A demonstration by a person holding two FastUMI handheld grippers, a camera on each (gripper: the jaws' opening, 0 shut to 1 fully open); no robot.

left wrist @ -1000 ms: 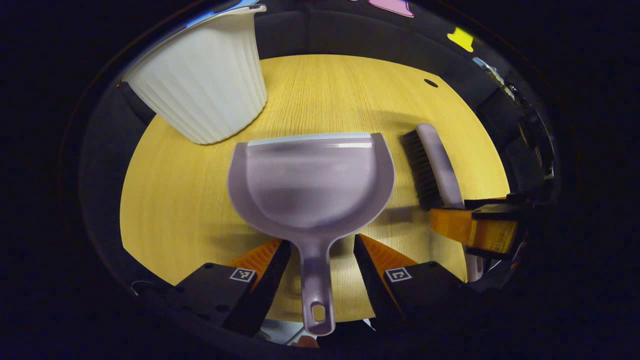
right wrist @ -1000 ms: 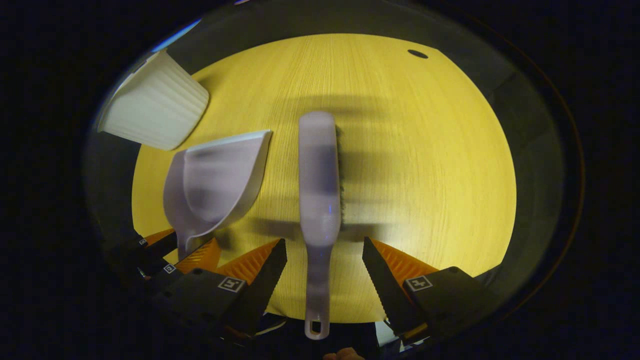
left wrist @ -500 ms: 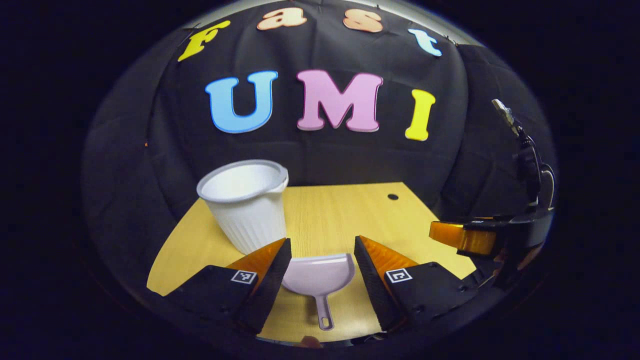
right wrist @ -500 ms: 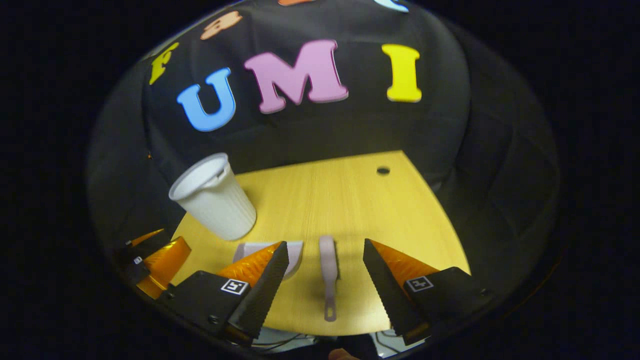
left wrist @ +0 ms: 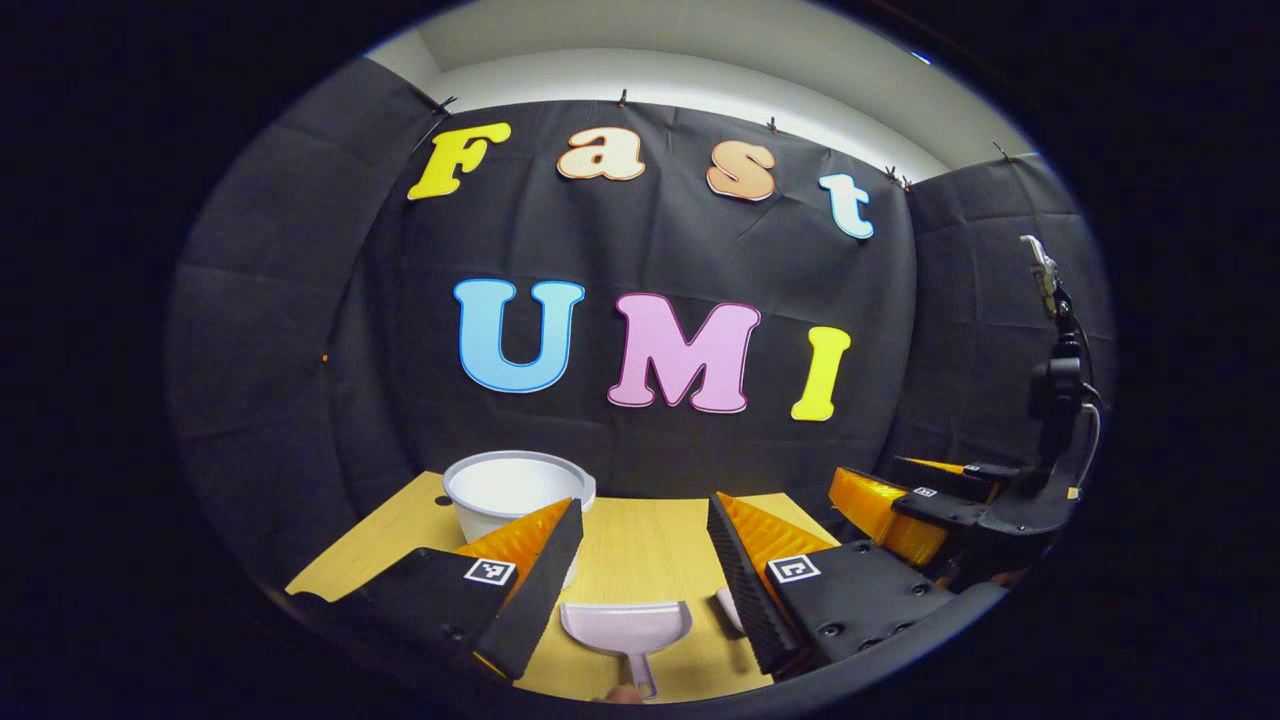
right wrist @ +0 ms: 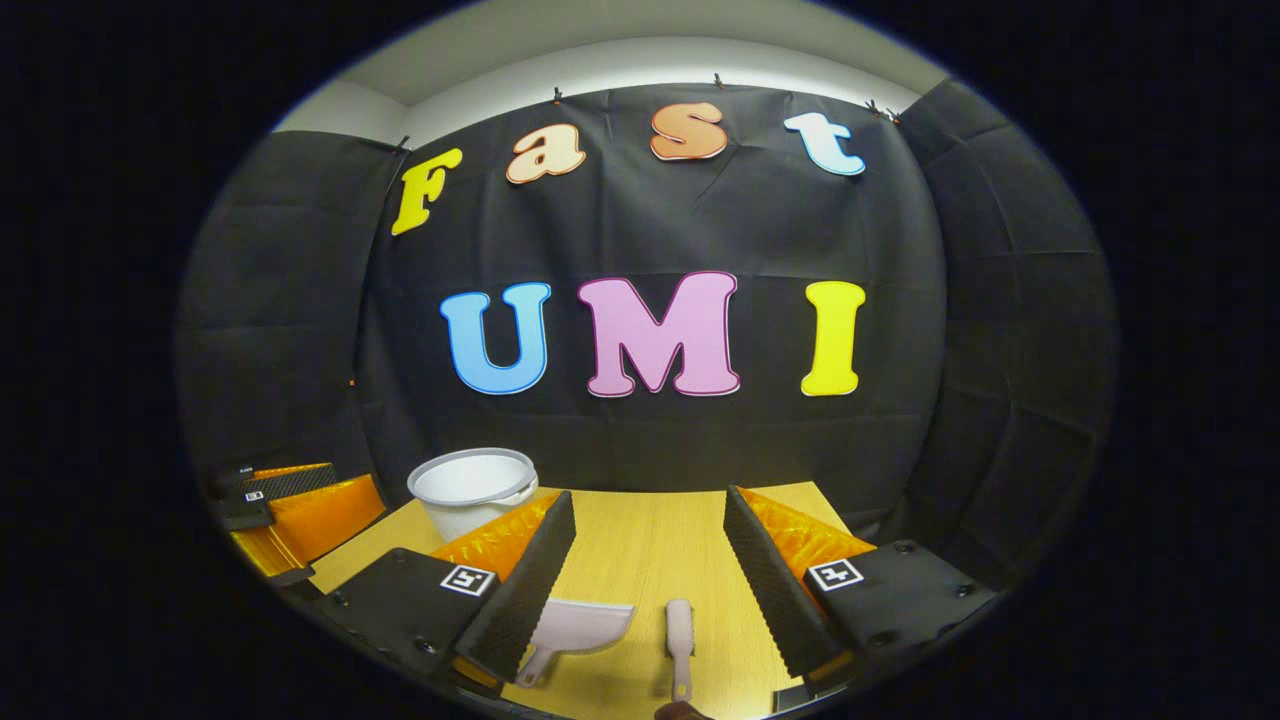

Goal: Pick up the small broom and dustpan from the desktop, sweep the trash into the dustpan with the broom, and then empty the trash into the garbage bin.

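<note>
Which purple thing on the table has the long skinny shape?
The small broom, a narrow stick shape. The dustpan beside it, toward the white bin, is wide and scooped like a shovel.

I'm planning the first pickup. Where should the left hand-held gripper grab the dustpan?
Probably by its handle, from the near side. The dustpan lies flat on the desk, mouth facing away and its narrow handle pointing back toward the open left hand-held gripper, thin enough to fit between its fingers.
</note>
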